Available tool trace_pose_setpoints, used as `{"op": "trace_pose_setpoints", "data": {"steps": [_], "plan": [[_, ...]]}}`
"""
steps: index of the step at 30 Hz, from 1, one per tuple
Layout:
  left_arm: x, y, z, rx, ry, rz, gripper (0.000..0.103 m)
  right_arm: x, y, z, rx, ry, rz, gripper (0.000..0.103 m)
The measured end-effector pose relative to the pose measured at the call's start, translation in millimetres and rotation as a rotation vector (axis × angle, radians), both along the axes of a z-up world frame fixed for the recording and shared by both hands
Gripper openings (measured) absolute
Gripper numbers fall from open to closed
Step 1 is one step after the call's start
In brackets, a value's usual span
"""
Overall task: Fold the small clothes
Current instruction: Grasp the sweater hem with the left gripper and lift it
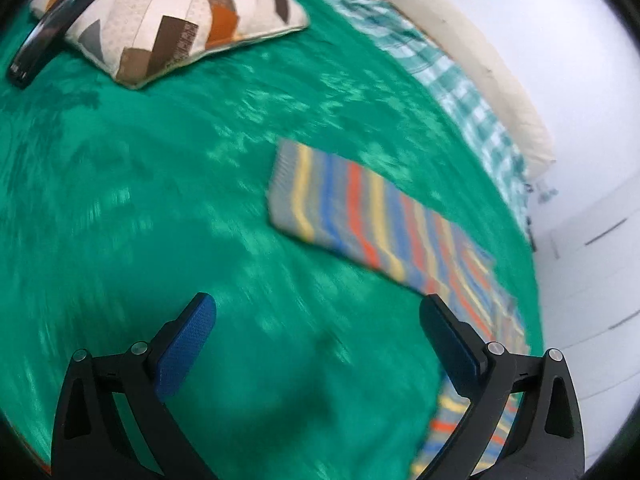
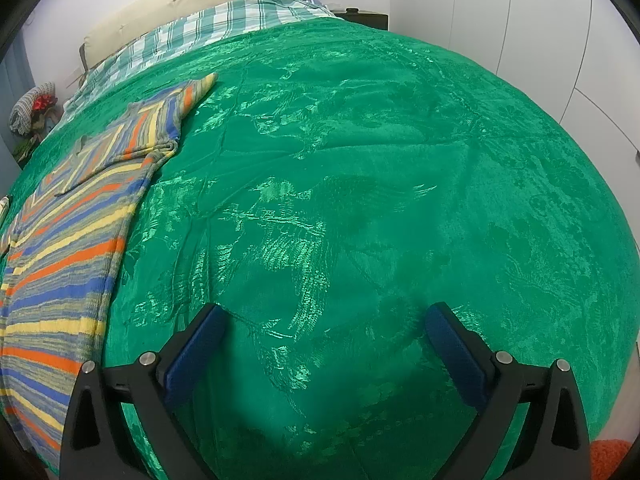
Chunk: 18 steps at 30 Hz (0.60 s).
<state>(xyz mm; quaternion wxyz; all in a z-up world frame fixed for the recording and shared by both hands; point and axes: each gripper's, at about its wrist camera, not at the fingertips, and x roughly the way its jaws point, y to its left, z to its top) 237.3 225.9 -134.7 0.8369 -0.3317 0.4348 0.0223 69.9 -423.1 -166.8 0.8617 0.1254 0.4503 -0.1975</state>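
A striped knit garment (image 1: 360, 216) in grey, blue, orange and yellow lies flat on the green bedspread (image 1: 160, 200). In the left wrist view it is ahead and to the right, running under the right finger. My left gripper (image 1: 316, 308) is open and empty above the bedspread. In the right wrist view the same garment (image 2: 76, 240) lies at the far left with a sleeve (image 2: 188, 96) folded over it. My right gripper (image 2: 324, 316) is open and empty over bare bedspread (image 2: 360, 160), well right of the garment.
A patchwork pillow (image 1: 172, 20) and a black phone-like object (image 1: 60, 20) lie at the far left of the bed. A checked sheet (image 1: 448, 76) and cream headboard (image 1: 480, 60) run along the bed's end. White wardrobe doors (image 2: 520, 20) stand beyond the bed.
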Motion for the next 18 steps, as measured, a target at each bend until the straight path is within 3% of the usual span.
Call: {"op": "trace_pose_setpoints", "data": {"steps": [4,8,9,10,11,12,13,16,18], "plan": [[30,-1,-13,0.038,0.021,-0.055,0.101,1,1,-1,-0.009,0.007,-0.004,0.102],[48,2,-19,0.038,-0.01,-0.01,0.096,1,3,-1,-0.019,0.012,-0.006,0.102],[50,5,-20,0.021,-0.015,0.009,0.082,1,3,-1,-0.02,0.012,-0.007,0.102],[53,10,-20,-0.004,-0.018,0.013,0.057,1,3,-1,-0.02,0.013,-0.007,0.102],[57,13,-21,-0.041,-0.015,0.003,0.046,0,3,-1,-0.02,0.013,-0.008,0.102],[60,16,-21,-0.056,-0.011,-0.009,0.023,0,3,-1,-0.02,0.013,-0.008,0.102],[61,18,-16,-0.058,-0.02,-0.029,0.008,0,3,-1,-0.02,0.013,-0.007,0.102],[58,30,5,0.005,-0.048,-0.036,0.004,0,3,-1,-0.019,0.012,-0.007,0.102],[56,40,8,0.04,-0.018,-0.017,0.004,1,2,-1,-0.017,0.012,-0.007,0.102]]}}
